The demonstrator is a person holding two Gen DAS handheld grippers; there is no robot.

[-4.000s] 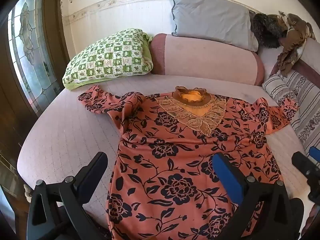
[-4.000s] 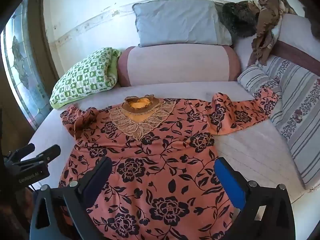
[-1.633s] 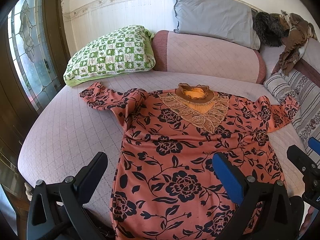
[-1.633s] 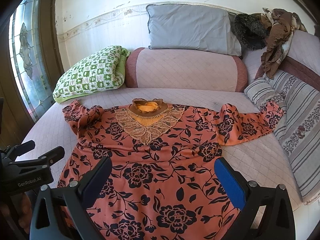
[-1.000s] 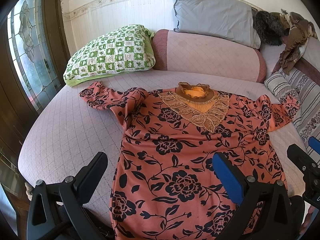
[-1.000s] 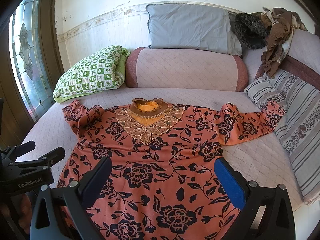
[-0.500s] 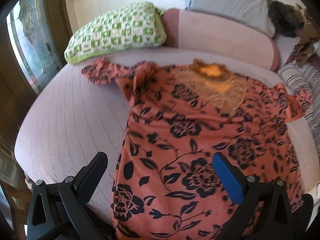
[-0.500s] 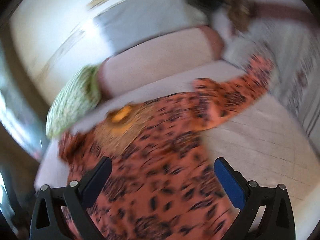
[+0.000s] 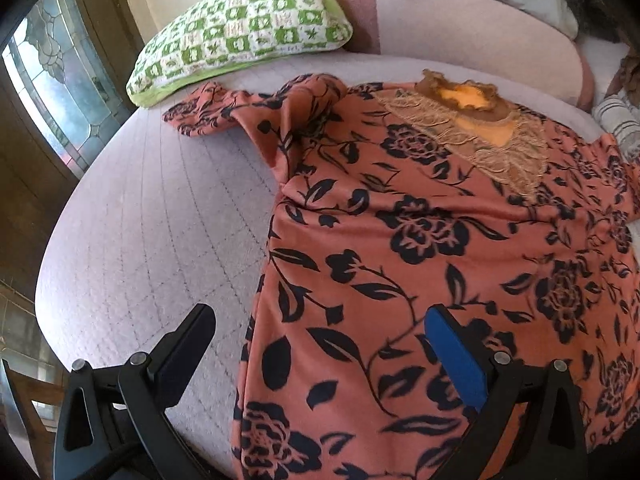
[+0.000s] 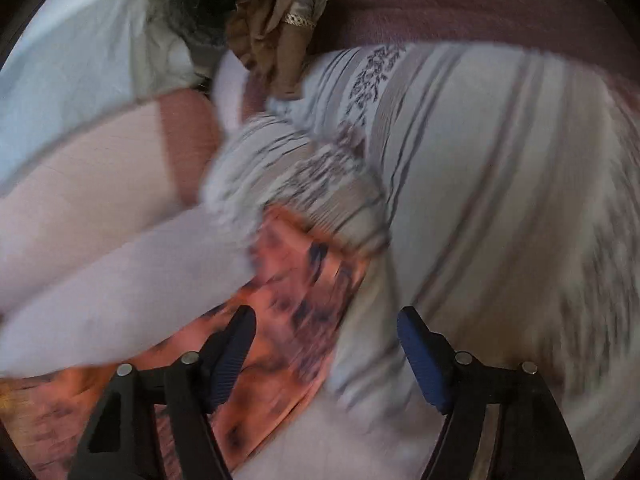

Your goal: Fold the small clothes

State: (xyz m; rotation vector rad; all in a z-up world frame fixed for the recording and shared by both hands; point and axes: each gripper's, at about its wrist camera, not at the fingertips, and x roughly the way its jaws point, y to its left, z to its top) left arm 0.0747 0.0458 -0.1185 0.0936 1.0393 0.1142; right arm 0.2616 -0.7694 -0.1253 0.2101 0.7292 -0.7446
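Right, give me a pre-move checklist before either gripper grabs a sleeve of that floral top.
1. Left gripper open, holding nothing: ok.
2. Right gripper open, holding nothing: ok.
3. Floral top spread front up on the bed: ok.
4. Left-side sleeve flat: not ok, bunched near the green checked pillow.
5. Right sleeve ahead of the right gripper: ok, beside the striped cushion.
6. Right sleeve flat: cannot tell, blurred.
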